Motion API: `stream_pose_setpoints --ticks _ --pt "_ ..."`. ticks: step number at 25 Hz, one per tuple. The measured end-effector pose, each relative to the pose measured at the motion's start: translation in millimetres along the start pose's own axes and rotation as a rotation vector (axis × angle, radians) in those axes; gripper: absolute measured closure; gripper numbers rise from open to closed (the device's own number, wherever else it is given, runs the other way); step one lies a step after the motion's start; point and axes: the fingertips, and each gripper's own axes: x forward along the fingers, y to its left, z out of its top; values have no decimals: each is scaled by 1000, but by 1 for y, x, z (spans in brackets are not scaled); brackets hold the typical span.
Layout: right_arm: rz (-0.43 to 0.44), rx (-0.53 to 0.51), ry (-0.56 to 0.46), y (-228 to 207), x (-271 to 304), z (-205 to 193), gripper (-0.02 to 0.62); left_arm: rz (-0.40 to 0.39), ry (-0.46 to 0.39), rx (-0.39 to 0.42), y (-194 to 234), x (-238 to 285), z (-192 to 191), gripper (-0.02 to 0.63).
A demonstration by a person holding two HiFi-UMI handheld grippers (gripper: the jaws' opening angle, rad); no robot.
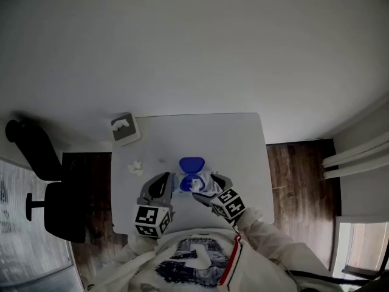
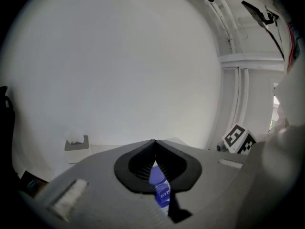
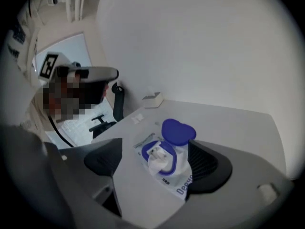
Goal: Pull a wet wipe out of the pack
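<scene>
My spread right gripper (image 3: 155, 146) straddles the crumpled white wipe (image 3: 156, 160); a shallow pinch would slip. My left gripper (image 2: 154, 144) seemingly clamps the blue-lidded soft pack (image 2: 160, 189), which might lift.

The pack (image 3: 174, 179) bears blue letters starting "Dee"; the rest is unclear. Its smaller print is unreadable.

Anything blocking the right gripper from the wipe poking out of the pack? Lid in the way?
Nothing visible. The lid is flipped back behind the opening, leaving the wipe exposed between the jaws of the open right gripper. The left gripper pinches the edge of the pack, off to one side of the opening.
</scene>
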Motion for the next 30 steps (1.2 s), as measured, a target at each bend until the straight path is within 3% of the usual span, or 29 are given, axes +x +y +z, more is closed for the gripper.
stream_pose_setpoints --ticks 6,16,30 --pt "-15 -93 75 -1 23 -21 206 21 8 1 3 -3 -1 601" --pt "9 -148 169 1 50 -46 288 44 18 2 6 -6 -3 601" --pt "-26 -174 215 8 68 -59 393 37 44 8 1 -7 -10 601"
